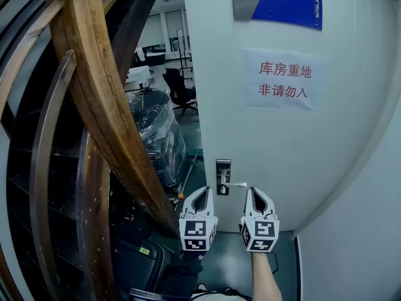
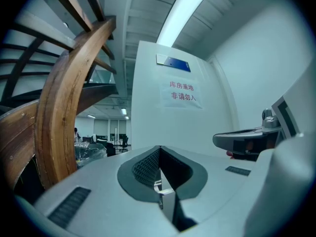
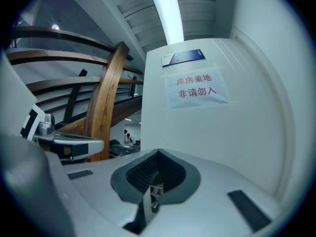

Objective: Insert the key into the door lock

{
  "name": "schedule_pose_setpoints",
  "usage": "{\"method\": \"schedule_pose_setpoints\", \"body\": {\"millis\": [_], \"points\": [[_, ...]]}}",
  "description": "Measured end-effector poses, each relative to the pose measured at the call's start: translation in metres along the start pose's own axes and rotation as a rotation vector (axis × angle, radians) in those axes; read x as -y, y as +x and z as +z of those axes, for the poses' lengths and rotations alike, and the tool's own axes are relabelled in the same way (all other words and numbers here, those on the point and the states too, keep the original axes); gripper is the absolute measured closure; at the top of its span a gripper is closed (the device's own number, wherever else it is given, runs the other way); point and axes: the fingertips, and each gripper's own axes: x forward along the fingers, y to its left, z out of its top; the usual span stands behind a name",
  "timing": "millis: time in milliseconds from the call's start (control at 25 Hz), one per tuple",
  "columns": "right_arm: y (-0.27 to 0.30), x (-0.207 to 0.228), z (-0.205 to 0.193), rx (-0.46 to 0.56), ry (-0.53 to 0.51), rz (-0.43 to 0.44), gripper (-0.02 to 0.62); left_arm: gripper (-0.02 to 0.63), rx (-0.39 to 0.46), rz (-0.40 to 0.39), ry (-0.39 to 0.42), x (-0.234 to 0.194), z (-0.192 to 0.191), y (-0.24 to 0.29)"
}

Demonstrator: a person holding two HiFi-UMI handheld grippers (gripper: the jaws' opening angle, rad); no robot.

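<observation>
Left gripper (image 1: 201,192) and right gripper (image 1: 254,193) are held level, fingers together, flanking the lock (image 1: 223,175) on the white door (image 1: 282,137).

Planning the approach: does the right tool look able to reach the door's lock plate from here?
Likely yes: the right tool sits just right of the lock plate, with only the lever handle between.

L tongs (image 2: 159,151) closed, door (image 2: 148,78) w/ sign (image 2: 182,94) ahead
</observation>
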Motion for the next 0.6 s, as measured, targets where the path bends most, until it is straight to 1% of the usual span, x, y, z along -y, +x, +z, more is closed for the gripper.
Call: {"method": "schedule_pose_setpoints", "body": {"millis": [600], "points": [[-0.0019,-0.0032,-0.008,-0.013,0.006,0.002,0.591,0.603,0.0,0.005,-0.004,-0.0017,-0.0033,-0.004]]}}
